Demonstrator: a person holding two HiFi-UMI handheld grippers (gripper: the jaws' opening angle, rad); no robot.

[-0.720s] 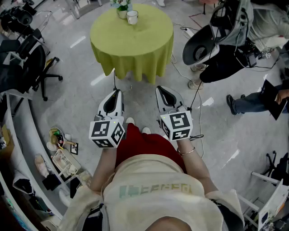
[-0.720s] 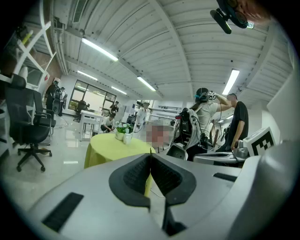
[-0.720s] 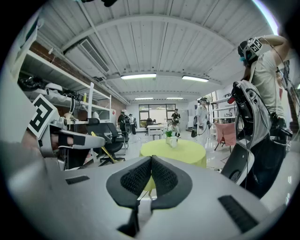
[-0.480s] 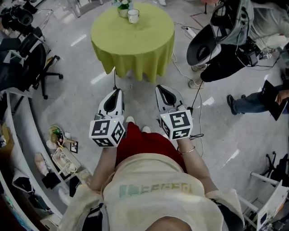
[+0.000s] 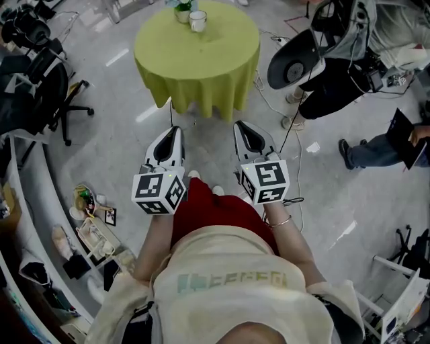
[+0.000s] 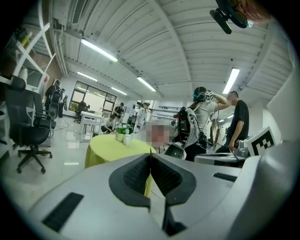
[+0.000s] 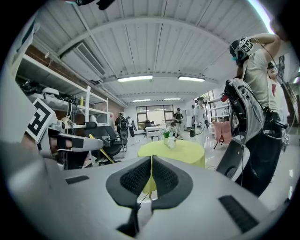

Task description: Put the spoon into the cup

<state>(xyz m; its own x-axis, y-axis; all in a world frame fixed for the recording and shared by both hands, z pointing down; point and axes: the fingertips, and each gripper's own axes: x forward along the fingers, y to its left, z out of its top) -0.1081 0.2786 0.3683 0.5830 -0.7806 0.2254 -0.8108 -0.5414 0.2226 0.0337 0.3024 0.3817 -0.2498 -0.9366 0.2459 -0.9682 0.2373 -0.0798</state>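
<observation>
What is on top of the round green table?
A white cup and a small potted plant stand at its far edge. The cup's inside is hidden by its wall.

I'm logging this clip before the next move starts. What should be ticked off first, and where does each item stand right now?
1. Nothing in the left tongs: ok, shut and empty.
2. Nothing in the right tongs: ok, shut and empty.
3. Location of the spoon: cannot tell, none shows in any view.
4. State of the cup: ok, it stands upright on the far side of the table, beside a potted plant.
5. Reach to the table: not ok, both tongs are held over the floor, short of its near edge.
</observation>
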